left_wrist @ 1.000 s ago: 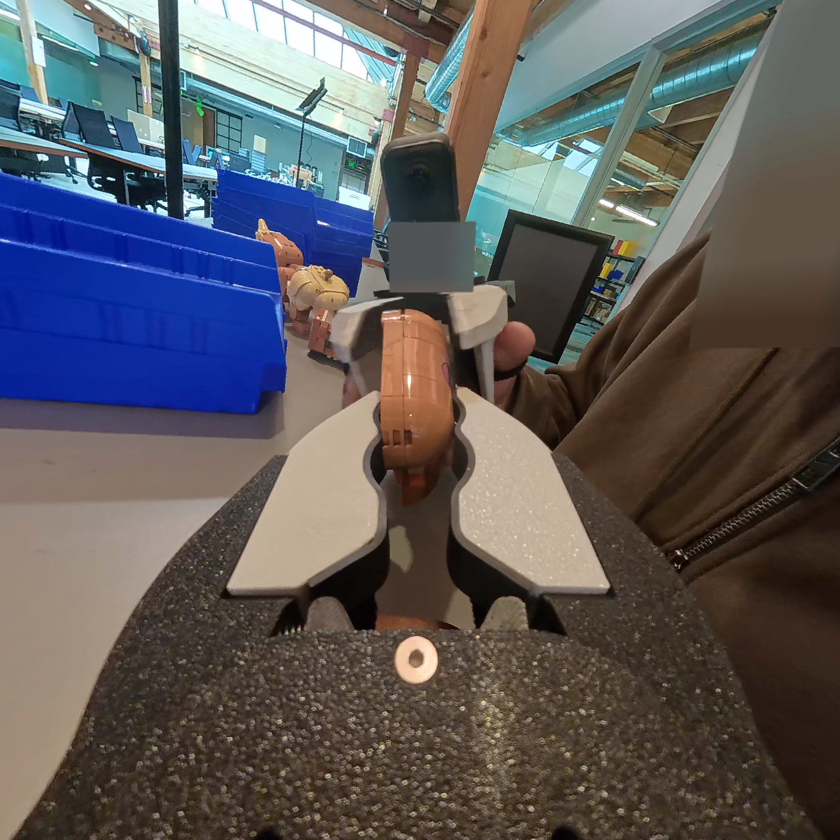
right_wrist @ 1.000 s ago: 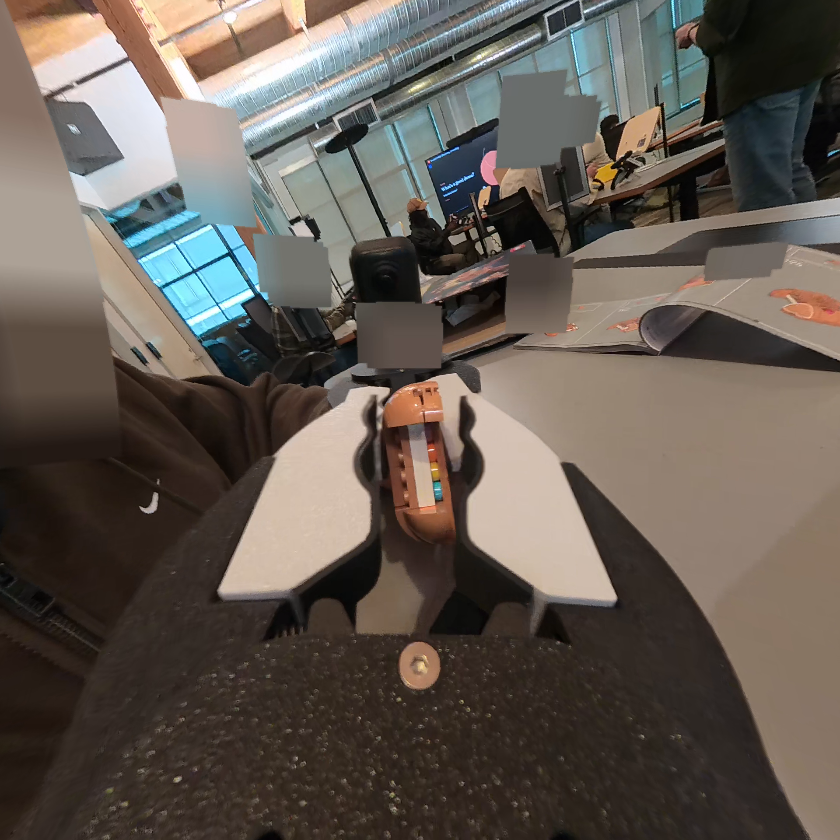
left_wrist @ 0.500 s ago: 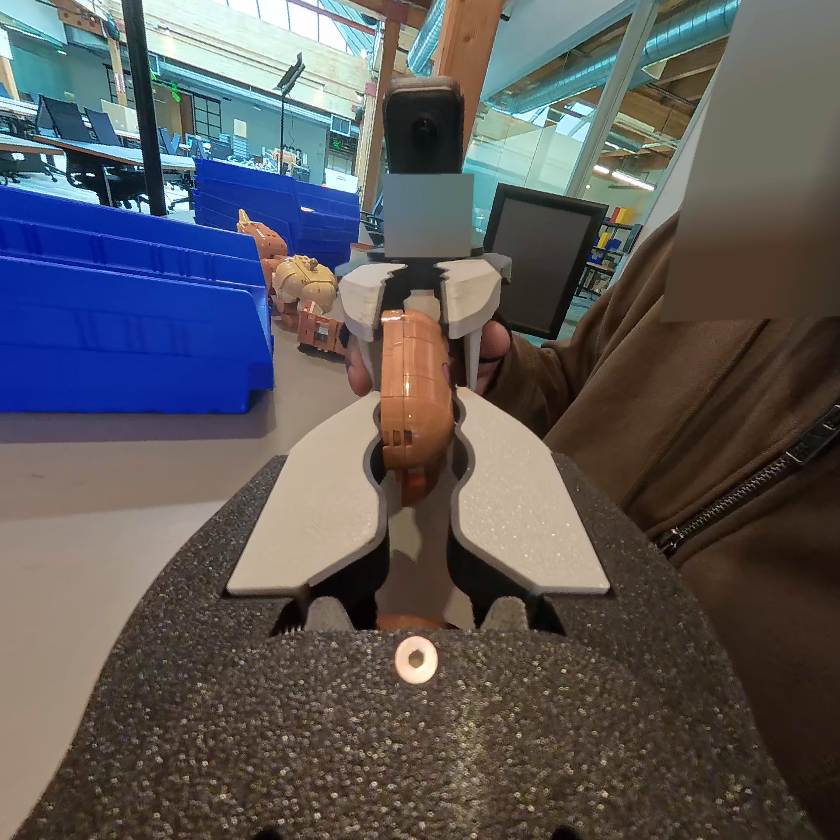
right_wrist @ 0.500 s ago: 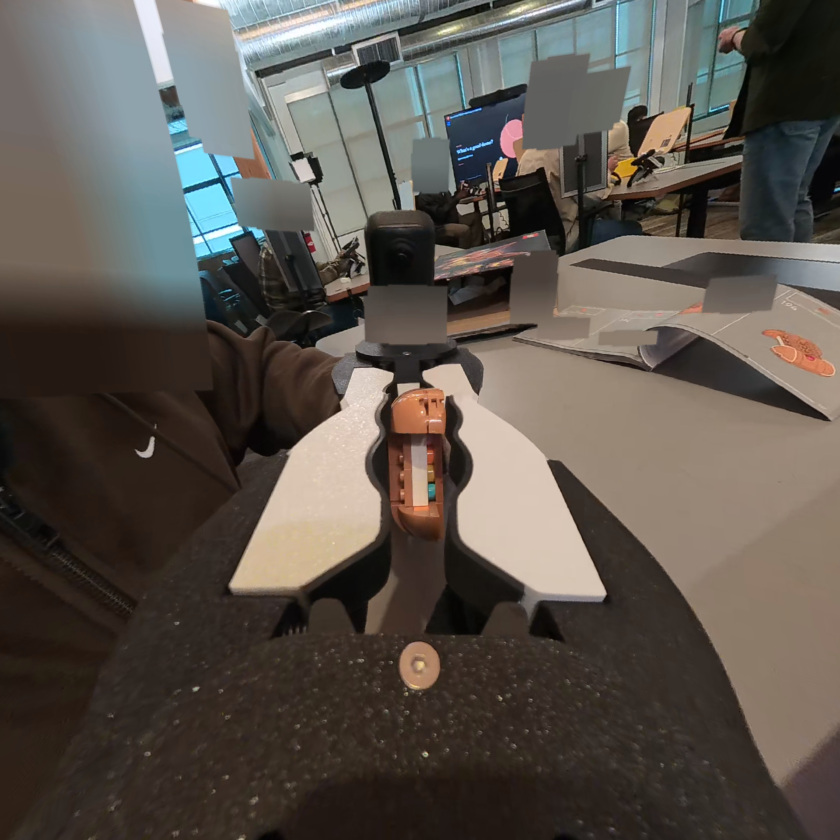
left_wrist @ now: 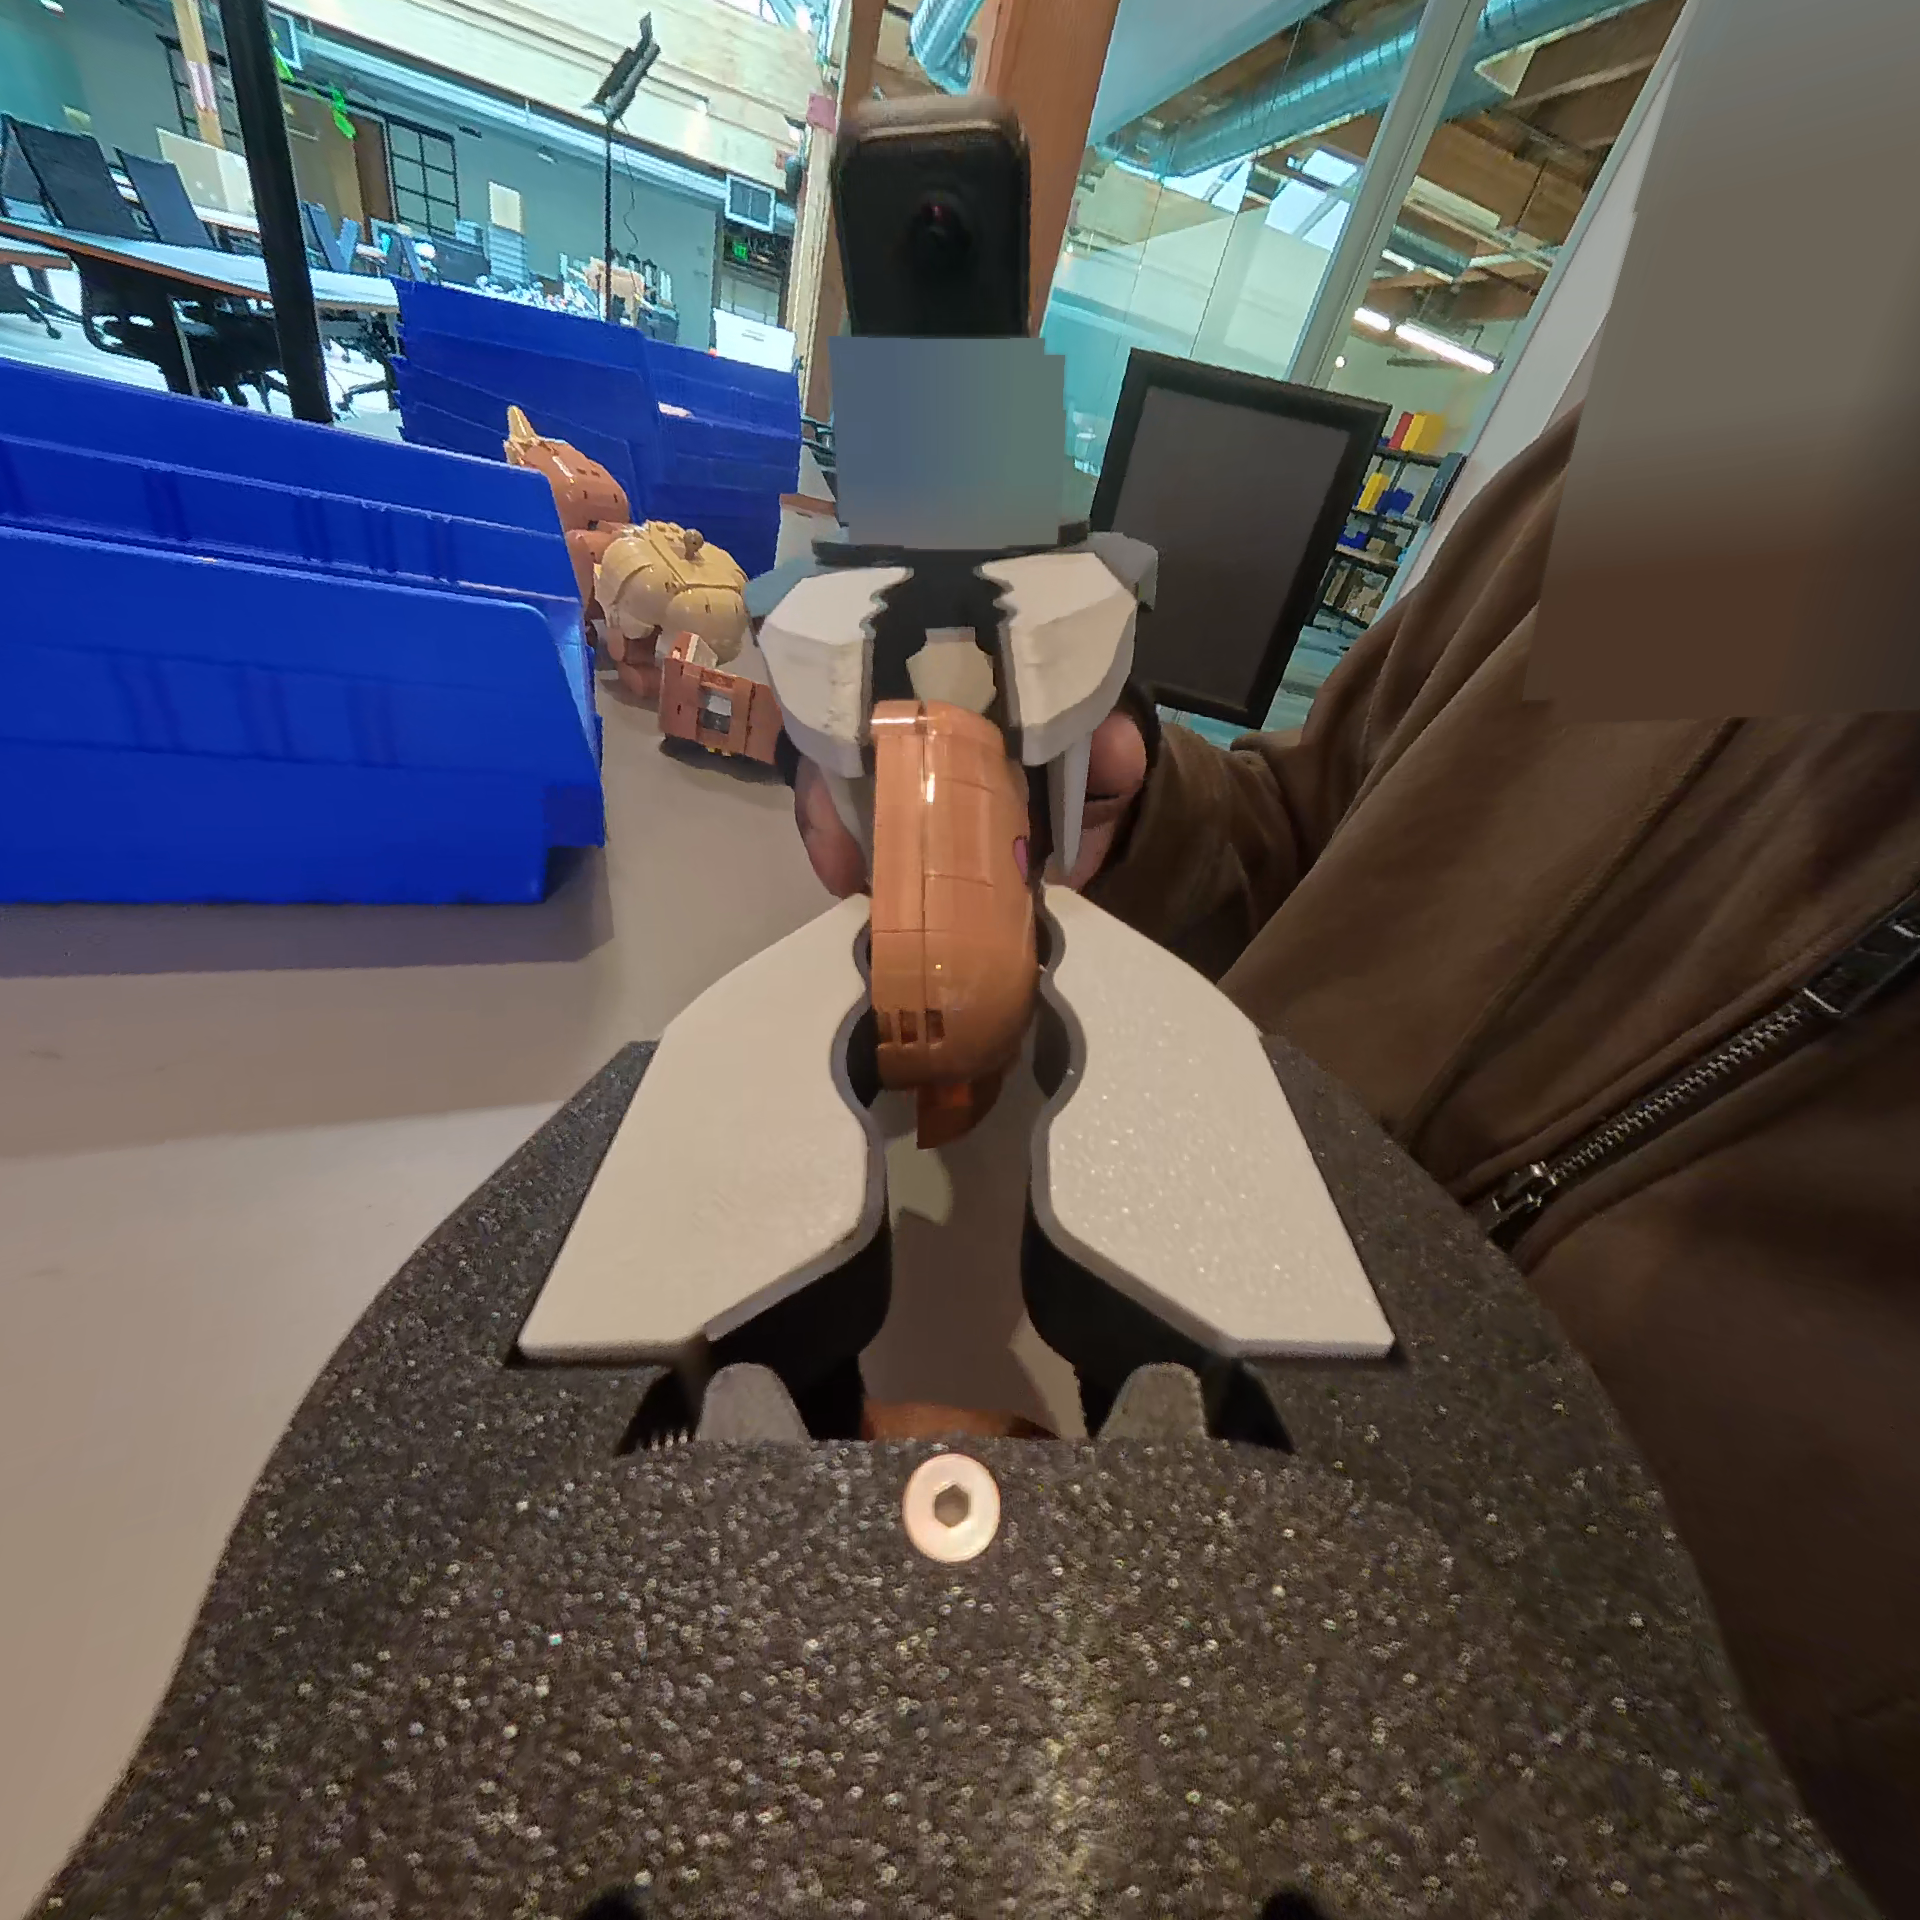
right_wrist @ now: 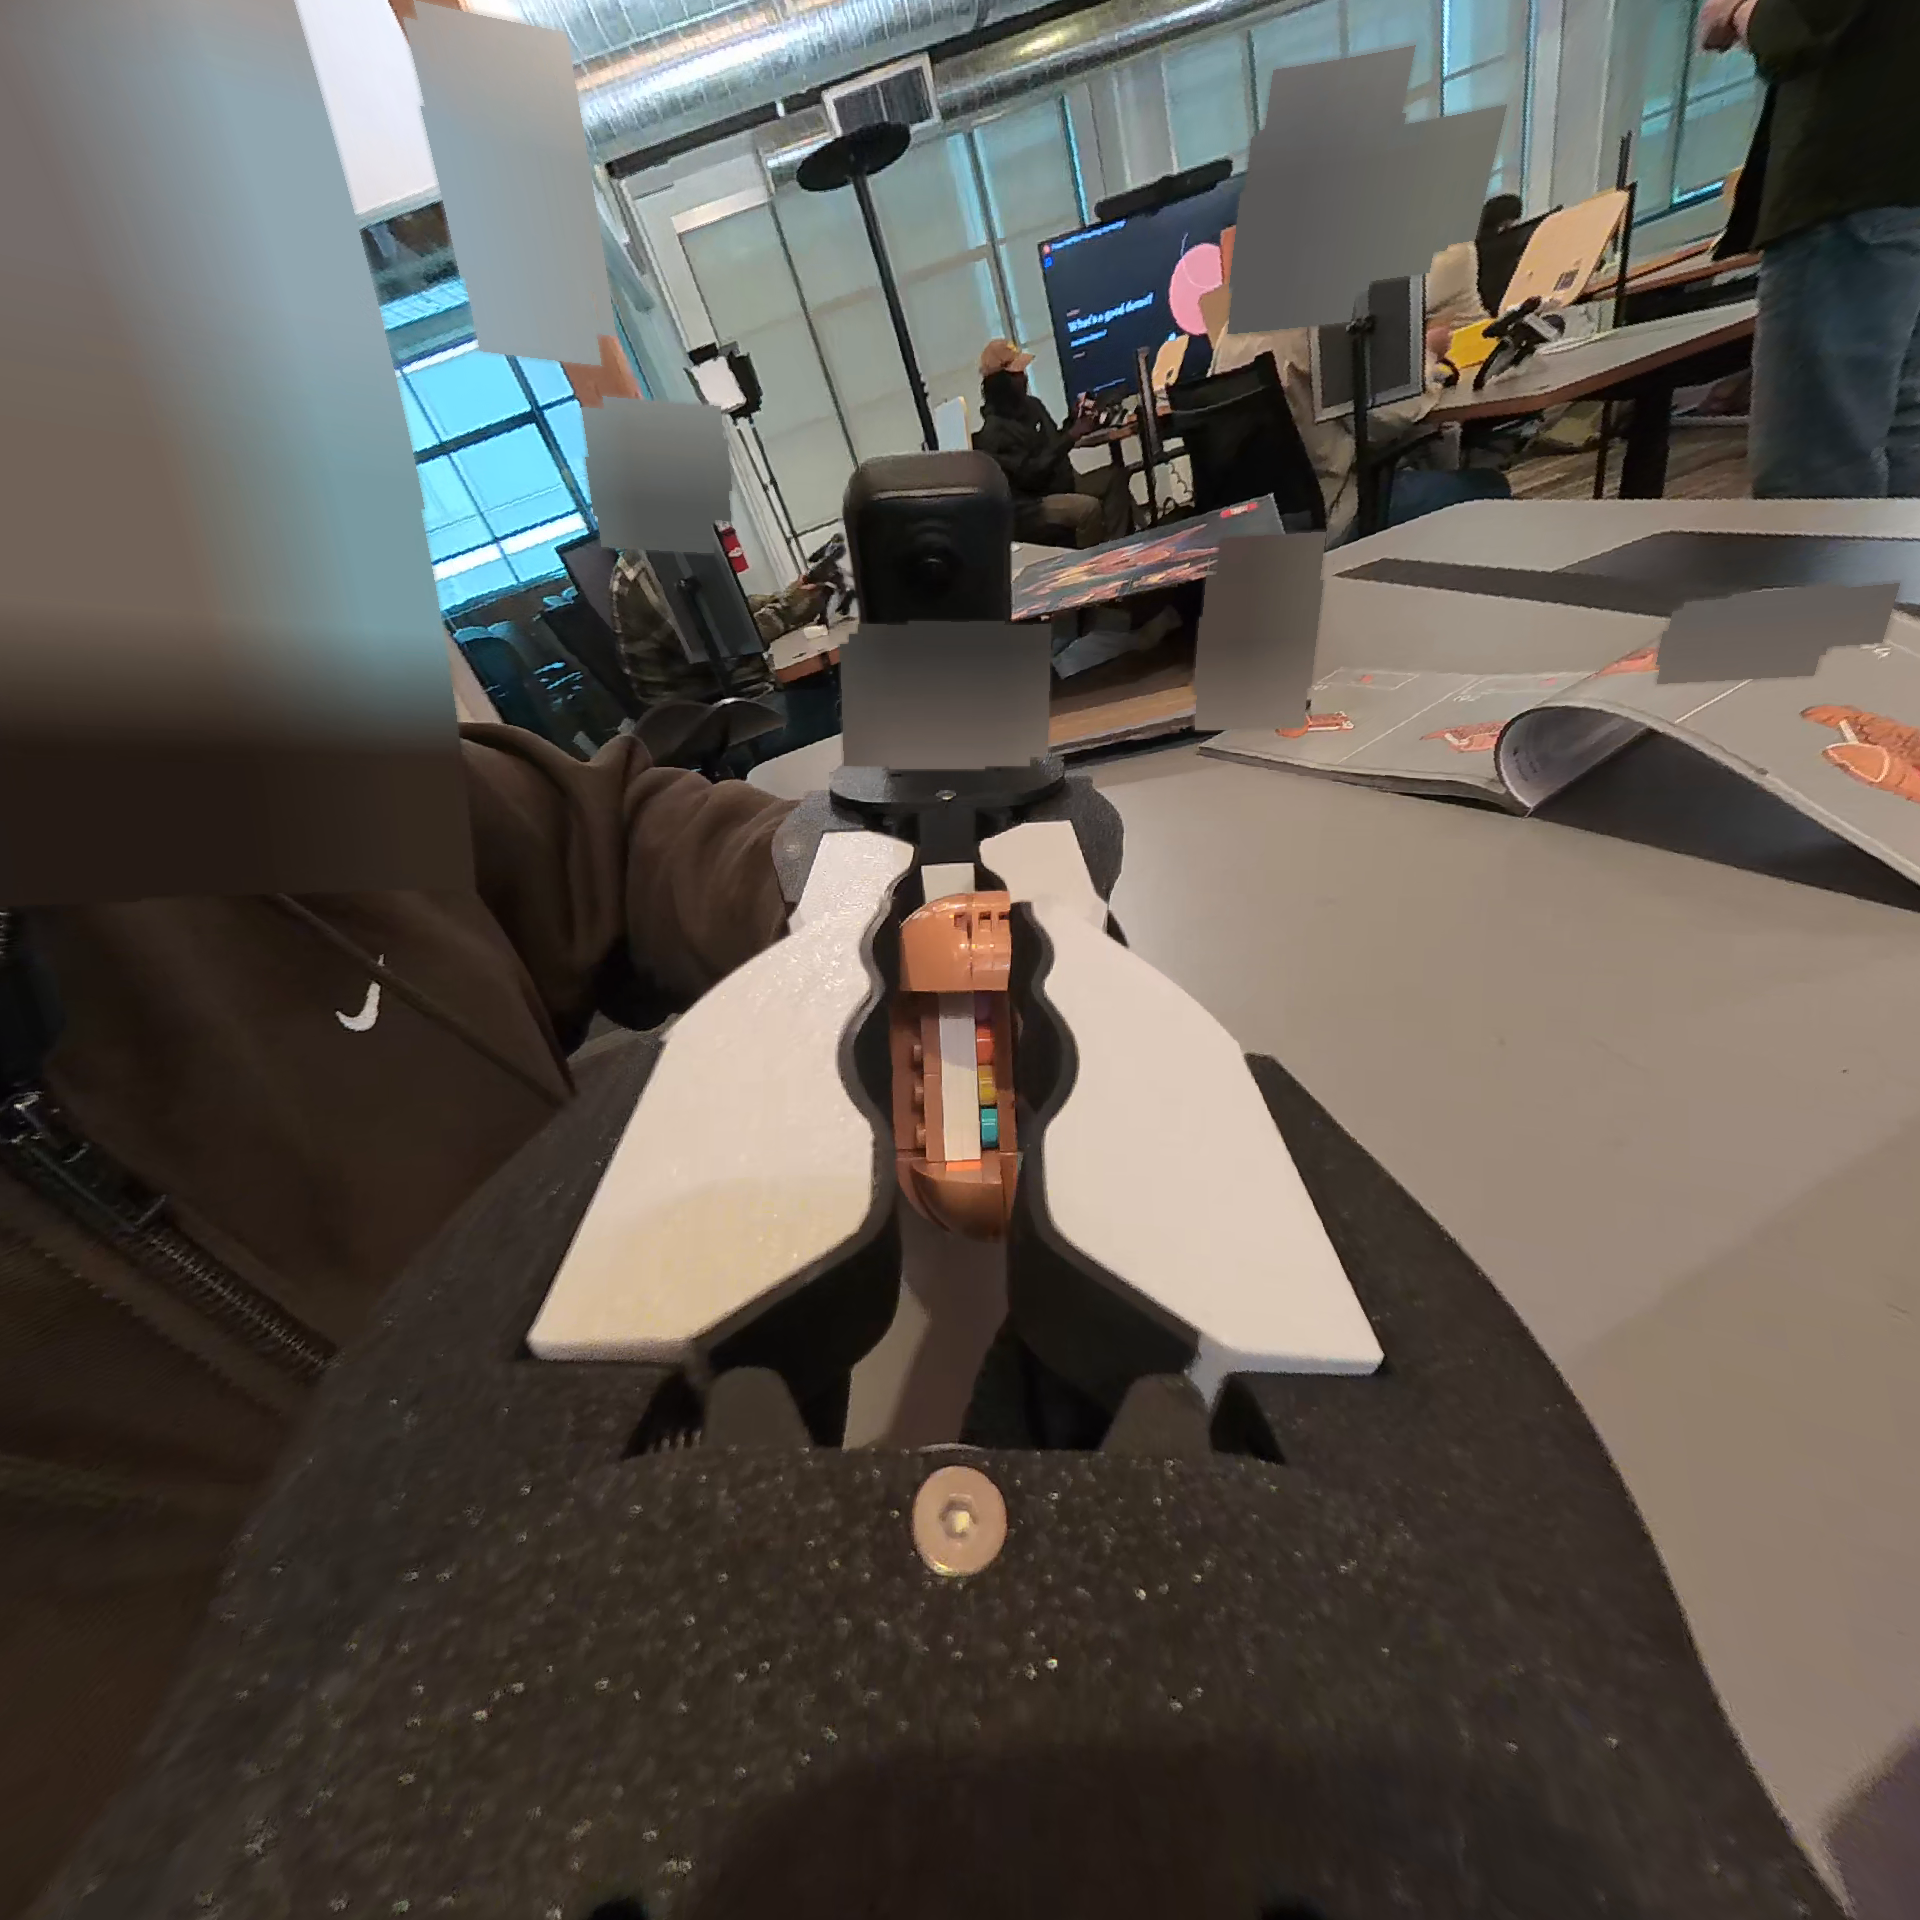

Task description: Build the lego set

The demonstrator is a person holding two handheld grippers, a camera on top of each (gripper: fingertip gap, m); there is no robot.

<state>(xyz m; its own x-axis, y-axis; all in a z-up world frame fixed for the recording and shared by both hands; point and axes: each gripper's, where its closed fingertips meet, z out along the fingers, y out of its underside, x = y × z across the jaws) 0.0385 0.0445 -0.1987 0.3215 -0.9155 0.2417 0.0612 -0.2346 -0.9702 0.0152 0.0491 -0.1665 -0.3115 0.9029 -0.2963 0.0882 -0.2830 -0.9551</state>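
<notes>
At the centre of the left wrist view, the left gripper [left_wrist: 954,997] has its jaws narrowed on a rounded brown lego piece [left_wrist: 951,914], which is lifted clear of the grey table [left_wrist: 260,1091]. Just behind it, the right gripper [left_wrist: 940,717] meets the same piece from the far end; its own view shows the jaws of that gripper [right_wrist: 951,1081] closed on the piece's open side, where a white strip and coloured studs show [right_wrist: 961,1091]. So this sub-assembly looks built and is held from both ends at once, perhaps for pressing or turning.

Farther off, at middle left, lie a small brown block [left_wrist: 717,712], a tan lego body [left_wrist: 670,587] and another brown one [left_wrist: 577,483] beside blue bins [left_wrist: 281,707]. At the right edge of the right wrist view an instruction booklet [right_wrist: 1621,748] lies open. These separate parts suggest joining work is left; how much cannot be told.
</notes>
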